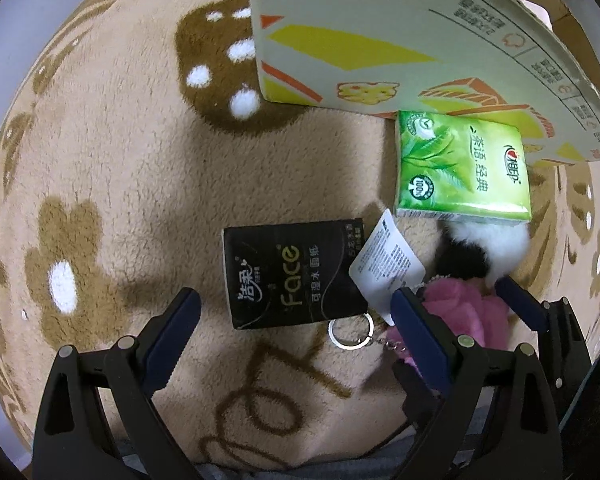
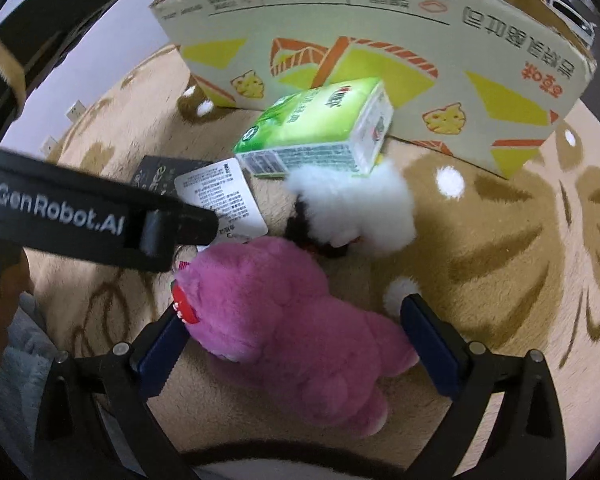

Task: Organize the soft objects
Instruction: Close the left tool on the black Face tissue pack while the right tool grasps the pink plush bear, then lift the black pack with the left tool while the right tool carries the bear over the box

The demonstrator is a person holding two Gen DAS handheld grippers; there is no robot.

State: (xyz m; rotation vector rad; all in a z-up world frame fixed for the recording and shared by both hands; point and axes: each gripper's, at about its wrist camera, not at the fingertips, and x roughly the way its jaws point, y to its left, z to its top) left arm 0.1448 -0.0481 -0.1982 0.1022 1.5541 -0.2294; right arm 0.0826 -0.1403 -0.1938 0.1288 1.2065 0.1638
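Note:
A black tissue pack (image 1: 294, 274) lies on the beige rug between the open fingers of my left gripper (image 1: 296, 312); it is partly hidden in the right wrist view (image 2: 156, 174). A pink plush bear (image 2: 288, 328) with a white tag (image 2: 220, 196) and key ring (image 1: 350, 332) lies between the wide-open fingers of my right gripper (image 2: 292, 320), not squeezed. The bear also shows in the left wrist view (image 1: 460, 316). A green tissue pack (image 1: 460, 164) (image 2: 320, 128) rests on a black-and-white plush (image 2: 356, 208) (image 1: 484, 250).
A cardboard box (image 2: 380, 44) (image 1: 380, 32) with yellow and orange print stands behind the objects. The beige rug (image 1: 120, 160) has brown flower patterns. The left gripper's body (image 2: 80, 216) crosses the right wrist view at left.

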